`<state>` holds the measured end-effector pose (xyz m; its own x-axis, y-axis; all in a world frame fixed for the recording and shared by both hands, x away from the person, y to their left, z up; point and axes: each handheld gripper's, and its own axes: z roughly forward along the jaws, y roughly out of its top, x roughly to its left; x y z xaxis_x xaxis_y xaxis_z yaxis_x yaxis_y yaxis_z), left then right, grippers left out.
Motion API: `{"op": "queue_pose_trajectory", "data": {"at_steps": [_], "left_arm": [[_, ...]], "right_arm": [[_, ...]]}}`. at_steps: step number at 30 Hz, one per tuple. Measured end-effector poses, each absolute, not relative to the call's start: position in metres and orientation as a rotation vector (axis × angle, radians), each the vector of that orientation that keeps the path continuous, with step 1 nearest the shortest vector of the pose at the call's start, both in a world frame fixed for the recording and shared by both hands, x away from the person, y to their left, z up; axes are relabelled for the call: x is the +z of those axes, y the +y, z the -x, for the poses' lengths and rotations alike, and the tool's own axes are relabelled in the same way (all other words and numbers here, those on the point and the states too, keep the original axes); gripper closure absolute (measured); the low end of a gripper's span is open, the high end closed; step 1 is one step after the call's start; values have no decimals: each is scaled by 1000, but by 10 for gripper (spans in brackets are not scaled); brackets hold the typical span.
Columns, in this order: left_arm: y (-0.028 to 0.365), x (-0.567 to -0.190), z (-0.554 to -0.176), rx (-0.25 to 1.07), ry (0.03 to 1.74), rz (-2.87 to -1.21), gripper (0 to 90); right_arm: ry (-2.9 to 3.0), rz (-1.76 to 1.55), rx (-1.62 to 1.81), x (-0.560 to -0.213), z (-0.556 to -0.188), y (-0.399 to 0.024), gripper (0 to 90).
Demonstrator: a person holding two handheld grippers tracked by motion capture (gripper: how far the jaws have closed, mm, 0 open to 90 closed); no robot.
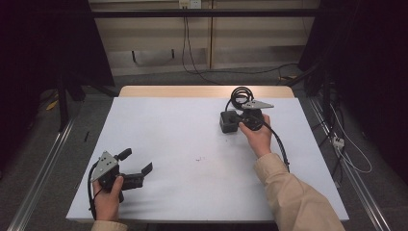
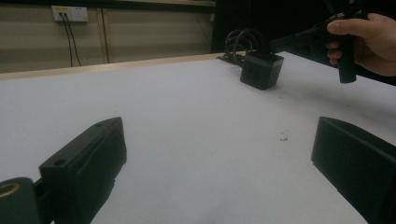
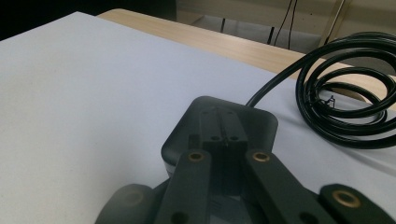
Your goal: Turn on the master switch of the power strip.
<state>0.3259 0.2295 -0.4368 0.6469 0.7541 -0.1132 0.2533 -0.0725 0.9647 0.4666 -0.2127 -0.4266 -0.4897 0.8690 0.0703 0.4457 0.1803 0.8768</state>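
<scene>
Left gripper (image 1: pixel 136 162) sits at the near-left corner of the white worktop (image 1: pixel 183 144), fingers (image 2: pixel 88 158) spread wide, nothing between them. Right gripper (image 1: pixel 236 121) is at the far right, right hand (image 1: pixel 257 134) gripping its handle. Its fingers (image 3: pixel 219 135) are pressed together, tips right above a black box-shaped unit (image 1: pixel 229 122); contact looks likely but hard to confirm from this angle. Box rests on the worktop, with a coiled black cable (image 1: pixel 240 95) just behind it near the far edge. Small dark speck (image 1: pixel 199 158) mid-worktop.
</scene>
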Motion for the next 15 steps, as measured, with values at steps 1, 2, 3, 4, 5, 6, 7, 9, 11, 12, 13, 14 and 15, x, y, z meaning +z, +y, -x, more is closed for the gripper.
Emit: {"op": "queue_pose_trajectory", "data": {"at_steps": [1,2,3,4,5,6,7,9,11,12,13,14,15], "left_arm": [[230,-437,-326,506,842,-1637,29],[229,-437,-326,505,843,-1637,29],[229,-437,-326,505,842,-1636,29],[229,-437,-326,504,841,-1634,29],[229,-437,-326,501,841,-1630,29],[230,-437,-326,500,843,-1626,29],[230,-437,-326,502,845,-1626,29],[230,-437,-326,502,845,-1626,29],[230,-437,-326,498,844,-1624,29],[230,-437,-326,498,845,-1623,29],[230,-437,-325,500,846,-1624,29],[230,-437,-325,500,845,-1623,30],[231,-437,-326,503,842,-1626,29]], "right_arm": [[2013,-1237,1252,-427,-466,-213,900],[2012,-1236,1253,-427,-467,-213,900],[2012,-1236,1253,-427,-467,-213,900],[2011,-1236,1251,-427,-467,-213,900],[2011,-1236,1251,-427,-467,-212,900],[2012,-1236,1249,-427,-467,-212,900],[2014,-1233,1246,-428,-467,-212,900],[2012,-1235,1245,-428,-467,-212,900],[2008,-1235,1243,-429,-468,-212,900],[2007,-1237,1247,-429,-468,-213,900],[2006,-1237,1249,-429,-468,-213,900],[2006,-1236,1248,-429,-468,-213,900],[2007,-1234,1246,-429,-468,-213,900]]}}
